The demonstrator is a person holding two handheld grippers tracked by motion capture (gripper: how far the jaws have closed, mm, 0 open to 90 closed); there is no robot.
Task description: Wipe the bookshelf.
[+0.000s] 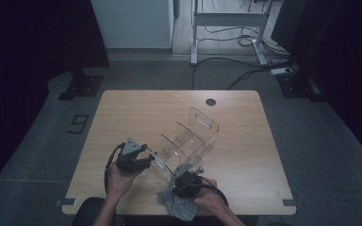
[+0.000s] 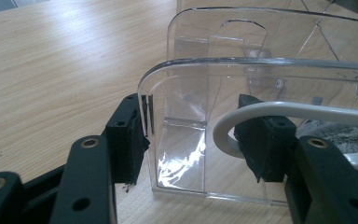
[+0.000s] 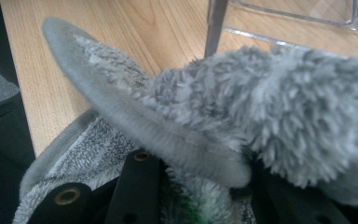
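A clear plastic organizer [image 1: 195, 136] with dividers and a handle cut-out lies slantwise on the wooden table [image 1: 136, 113]. My left gripper [image 1: 150, 159] holds its near left end. In the left gripper view the jaws [image 2: 198, 140] straddle the clear end wall [image 2: 186, 88], with the left pad [image 2: 130, 140] pressed against its corner and a white cable [image 2: 279, 112] looping past the right pad. My right gripper [image 1: 187, 181] sits by the organizer's near end, shut on a fluffy grey cloth [image 1: 181, 209]. The bunched cloth [image 3: 270, 102] covers the right gripper's fingertips [image 3: 205, 179].
The table's front edge [image 1: 136, 213] lies just below both hands. A round cable hole [image 1: 210, 101] sits at the table's far side. Beyond it stand a white desk frame [image 1: 226, 21], floor cables [image 1: 245, 70] and black stands.
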